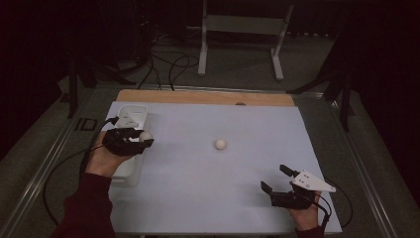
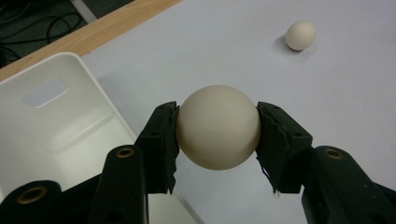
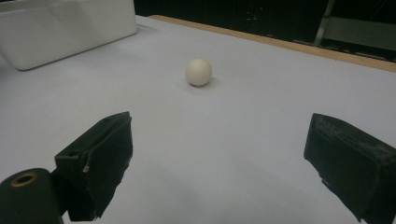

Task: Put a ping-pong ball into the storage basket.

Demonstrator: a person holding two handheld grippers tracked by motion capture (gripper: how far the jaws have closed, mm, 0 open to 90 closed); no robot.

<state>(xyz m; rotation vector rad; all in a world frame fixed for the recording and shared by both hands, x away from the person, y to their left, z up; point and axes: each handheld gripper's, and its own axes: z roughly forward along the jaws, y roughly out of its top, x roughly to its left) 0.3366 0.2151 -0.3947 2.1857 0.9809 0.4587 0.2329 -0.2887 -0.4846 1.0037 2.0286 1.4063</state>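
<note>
Smooth round ball between jaws

Bare sheet lies open between both tongs; only the loose ball interrupts.

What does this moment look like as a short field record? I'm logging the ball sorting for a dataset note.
held ball: cream ball clamped between the pads of the left tool
left tool place: beside the white bin, at the table's left side
bin contents: the part in view is empty
loose ball: second cream ball lying alone mid-table on the white sheet
right tool: right tool open, holding nothing, near the front right corner
right tool aim: jaws face the loose ball, well short of it
</note>
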